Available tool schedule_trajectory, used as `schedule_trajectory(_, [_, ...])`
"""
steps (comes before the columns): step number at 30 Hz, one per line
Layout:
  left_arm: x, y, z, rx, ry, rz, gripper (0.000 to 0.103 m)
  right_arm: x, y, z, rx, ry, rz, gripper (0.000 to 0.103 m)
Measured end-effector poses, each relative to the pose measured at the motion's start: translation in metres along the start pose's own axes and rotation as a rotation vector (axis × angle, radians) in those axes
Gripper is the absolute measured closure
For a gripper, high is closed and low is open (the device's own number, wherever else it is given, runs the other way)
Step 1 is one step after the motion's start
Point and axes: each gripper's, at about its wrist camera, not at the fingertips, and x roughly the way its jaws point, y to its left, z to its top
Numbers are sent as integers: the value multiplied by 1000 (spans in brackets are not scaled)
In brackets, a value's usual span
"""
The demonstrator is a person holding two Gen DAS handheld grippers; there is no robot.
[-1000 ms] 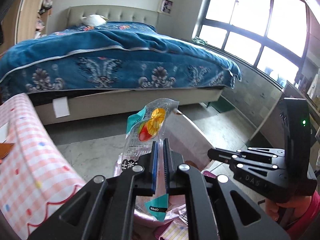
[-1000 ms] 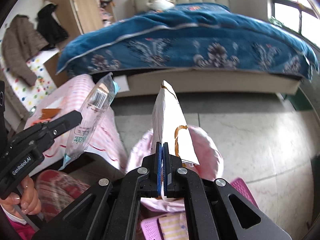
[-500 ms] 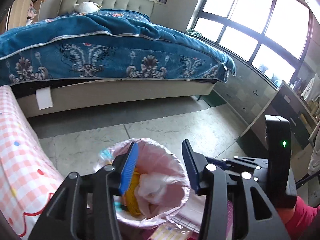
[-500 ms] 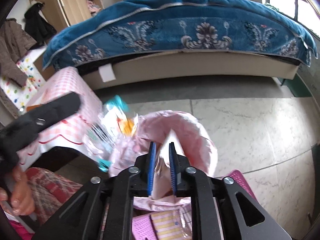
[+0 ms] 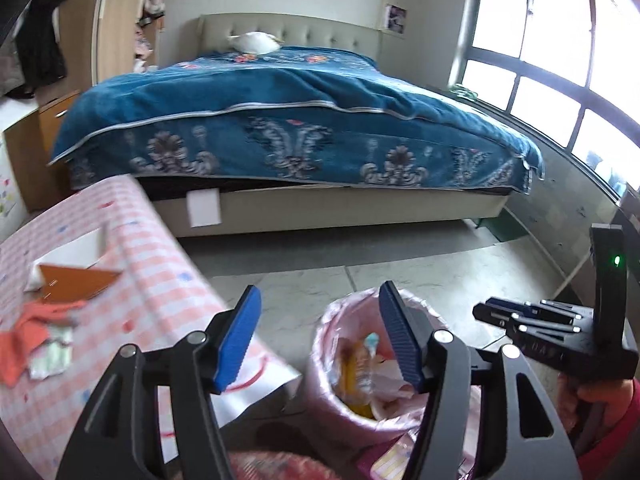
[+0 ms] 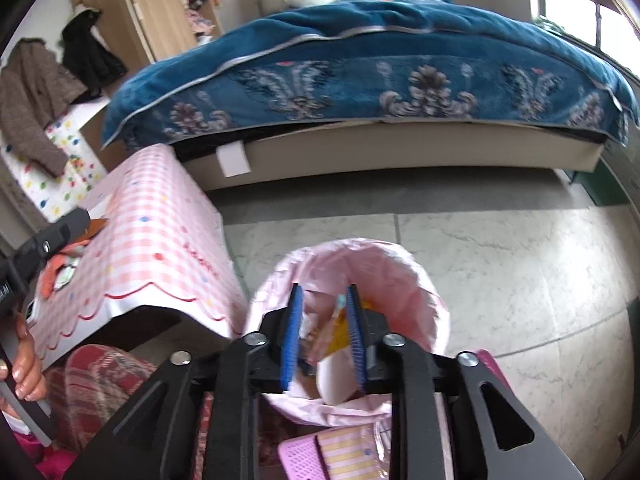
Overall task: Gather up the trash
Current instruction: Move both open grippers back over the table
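Fronting a blue-quilted bed, pink-checked table on marble floor

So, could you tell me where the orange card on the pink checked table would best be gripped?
Probably by the pointed corner of the orange card that juts toward the bed, coming from that side with the open left gripper. That tip looks free of the white paper and the crumpled wrappers at its other edges, though blur hides whether it lifts.

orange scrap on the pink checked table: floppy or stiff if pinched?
The orange scrap looks crumpled and draped flat on the checked table, so probably floppy and light. It overlaps a pale wrapper, so a pinch may drag that too.
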Motion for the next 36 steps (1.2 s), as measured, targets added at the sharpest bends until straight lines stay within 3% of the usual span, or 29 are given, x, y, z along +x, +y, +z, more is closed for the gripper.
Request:
schedule_trajectory(10, [-61, 57, -21, -78, -52, 199, 26, -6, 100, 21, -196, -6, 175, 68])
schedule_trajectory(24, [-142, 166, -61, -271, -69, 487, 20, 9, 252, 31, -479, 16, 353, 58])
schedule_trajectory(29, [-144, 202, -78, -361, -42, 546, 20, 23, 292, 29, -535, 34, 370, 57])
schedule_trajectory(36, [-124, 231, -89, -405, 9, 558, 20, 52, 322, 32, -561, 68, 367, 57])
